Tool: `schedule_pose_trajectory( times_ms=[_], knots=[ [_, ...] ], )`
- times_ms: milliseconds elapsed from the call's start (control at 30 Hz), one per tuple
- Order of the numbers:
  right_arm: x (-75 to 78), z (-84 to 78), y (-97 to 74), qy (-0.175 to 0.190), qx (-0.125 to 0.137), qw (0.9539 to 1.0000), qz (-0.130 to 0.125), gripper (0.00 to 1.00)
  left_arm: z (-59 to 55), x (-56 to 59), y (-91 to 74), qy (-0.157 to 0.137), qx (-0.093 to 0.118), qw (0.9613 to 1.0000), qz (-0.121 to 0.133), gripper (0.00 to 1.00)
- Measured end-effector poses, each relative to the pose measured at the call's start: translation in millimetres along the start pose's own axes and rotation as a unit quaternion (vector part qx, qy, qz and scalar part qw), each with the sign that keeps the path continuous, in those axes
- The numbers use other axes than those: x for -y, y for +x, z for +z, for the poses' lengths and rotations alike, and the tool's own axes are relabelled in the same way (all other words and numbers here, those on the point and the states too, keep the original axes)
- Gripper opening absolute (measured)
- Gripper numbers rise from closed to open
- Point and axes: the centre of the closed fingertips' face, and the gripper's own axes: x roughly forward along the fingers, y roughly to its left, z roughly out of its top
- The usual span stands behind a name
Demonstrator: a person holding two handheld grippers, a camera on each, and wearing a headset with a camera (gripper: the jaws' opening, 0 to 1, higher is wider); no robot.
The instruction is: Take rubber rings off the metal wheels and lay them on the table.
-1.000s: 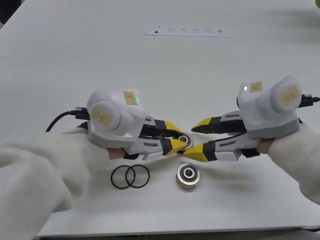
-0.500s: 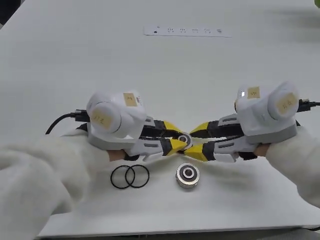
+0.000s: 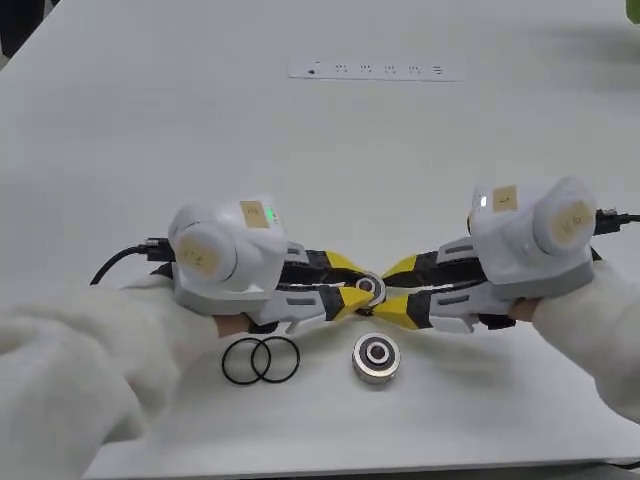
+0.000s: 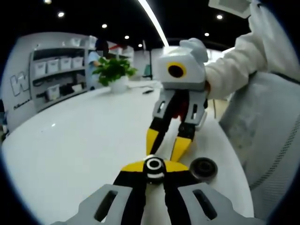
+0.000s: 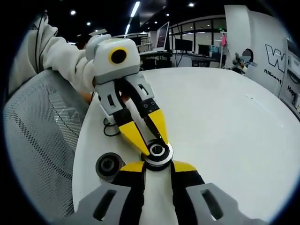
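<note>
Fingers [image 3: 341,265] — both pairs — tight on wheel [image 3: 367,288]

Left gripper [image 4: 154,168] clamped on a metal wheel [image 4: 153,163], right gripper [image 4: 166,145] facing it, second wheel [image 4: 204,167] on the table [image 4: 70,140] alongside.

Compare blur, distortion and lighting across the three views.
Head view: soft even light, faint shadows on the table, near sleeve blurred. Left gripper view: fisheye curves the table edge, ceiling lamps glare. Right gripper view: same curving, held wheel sharp.
</note>
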Motion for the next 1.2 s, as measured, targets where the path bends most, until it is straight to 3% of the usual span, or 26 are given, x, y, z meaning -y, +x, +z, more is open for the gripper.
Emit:
schedule_pose_trajectory(
  times_ms=[267, 667, 767, 900, 1033, 1200],
  knots=[
    [-0.7, -3.3, -3.6, -0.001, -0.01, 1.0, 0.0, 0.1, -0.4, -0.1, -0.9, -0.001, -0.004, 1.0, 0.001, 0.14],
    [-0.8, -4.6, -3.2, 0.002, -0.031, 0.9995, -0.011, 0.04, 0.1, 0.4, -1.2, -0.001, -0.009, 0.9999, 0.003, 0.14],
    [0.7, -5.3, -3.3, 0.039, -0.029, 0.9987, -0.016, 0.03, -0.1, 0.3, -1.3, -0.001, -0.011, 0.9999, 0.004, 0.14],
    [0.0, -4.6, -3.5, 0.04, -0.03, 0.9986, -0.017, 0.03, 0.0, 0.4, -1.3, 0.0, -0.012, 0.9999, 0.004, 0.14],
    [-0.5, -4.8, -4.4, 0.076, -0.014, 0.9969, -0.015, 0.03, -0.1, 0.4, -1.2, 0.0, -0.012, 0.9999, 0.004, 0.14],
    [3.4, -4.9, -4.3, 0.092, -0.028, 0.9951, -0.022, 0.02, -0.2, 0.3, -1.2, 0.001, -0.012, 0.9999, 0.004, 0.14]
  ],
)
